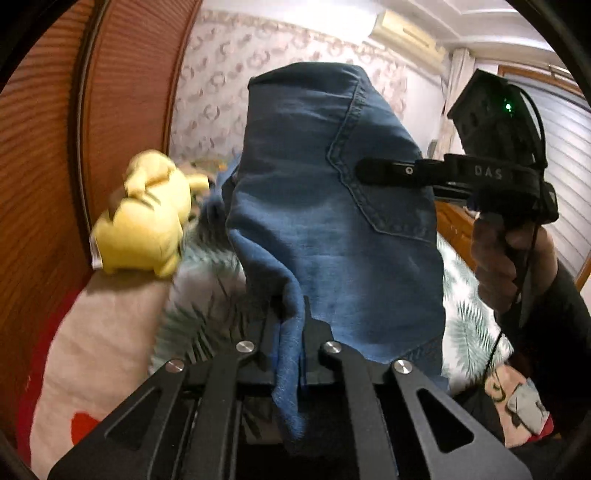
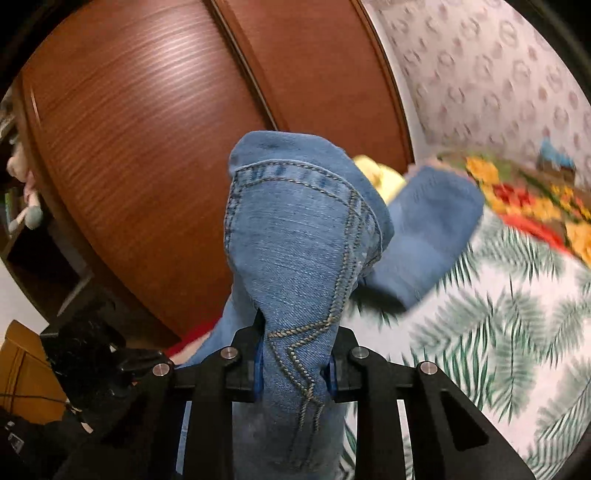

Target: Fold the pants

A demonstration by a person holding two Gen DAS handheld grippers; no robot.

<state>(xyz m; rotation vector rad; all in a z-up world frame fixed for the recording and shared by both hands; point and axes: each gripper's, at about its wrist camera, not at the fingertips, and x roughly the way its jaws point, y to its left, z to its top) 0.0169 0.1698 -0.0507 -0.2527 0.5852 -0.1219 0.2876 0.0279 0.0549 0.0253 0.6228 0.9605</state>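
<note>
Holding: blue denim pants (image 1: 325,206) lifted off the bed, pinched at two spots
Left gripper (image 1: 286,345): jaws clamped tight on a thin bunched fold of denim; matte black linkage, round silver pins
Right gripper (image 2: 297,363): jaws clenched on a thicker wad with tan rope-stitch seams (image 2: 295,354); blue pads show at both sides of the cloth
Pants texture: faded mid-blue weave, double-stitched back pocket (image 1: 373,173) facing the left camera
Bed sheet (image 2: 498,314): white with green palm-leaf print, under the hanging pants
Left view only: yellow plush toy (image 1: 144,218) on a pale pink pillow (image 1: 96,332); wall AC unit (image 1: 406,33); window blinds (image 1: 569,166); person's hand (image 1: 506,254) on the right gripper's handle, green LED (image 1: 508,107) lit
Right view only: bright floral blanket (image 2: 524,199), one pant leg (image 2: 424,229) trailing blurred over the sheet
Both views: ribbed red-brown wooden panel (image 2: 155,155), patterned wallpaper (image 1: 236,74)
Writing: "DAS" on the right gripper's body, rest hidden
</note>
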